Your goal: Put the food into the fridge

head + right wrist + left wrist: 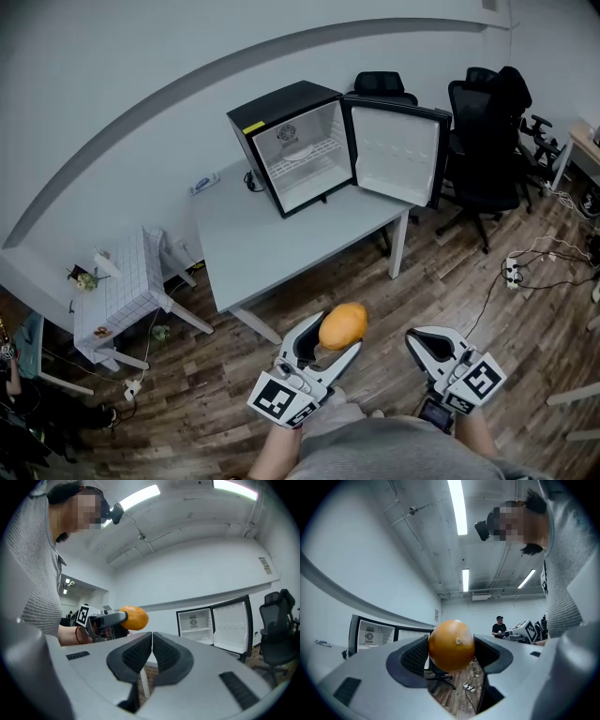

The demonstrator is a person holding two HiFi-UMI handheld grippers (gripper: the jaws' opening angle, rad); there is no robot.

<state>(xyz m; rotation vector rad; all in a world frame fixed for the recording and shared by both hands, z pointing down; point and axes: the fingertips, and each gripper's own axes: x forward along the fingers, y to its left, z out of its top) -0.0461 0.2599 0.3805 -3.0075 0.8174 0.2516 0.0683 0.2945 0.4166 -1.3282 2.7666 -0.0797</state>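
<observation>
Where the food is: round orange fruit (342, 325), above the brown wood-plank floor (394, 309), well apart from the small black box-shaped fridge (281, 101).
Left gripper (336, 337): jaws pinch the fruit from both sides.
Right gripper (419, 344): jaws pressed together, nothing between them; beside the left gripper.
Fridge position: far end of the white rectangular table (272, 248).
Fridge door (398, 155): swung open to the right; white interior exposed.

Bright, even light falls from ceiling strip lights (457, 506), with fisheye bending and dark corners.
</observation>
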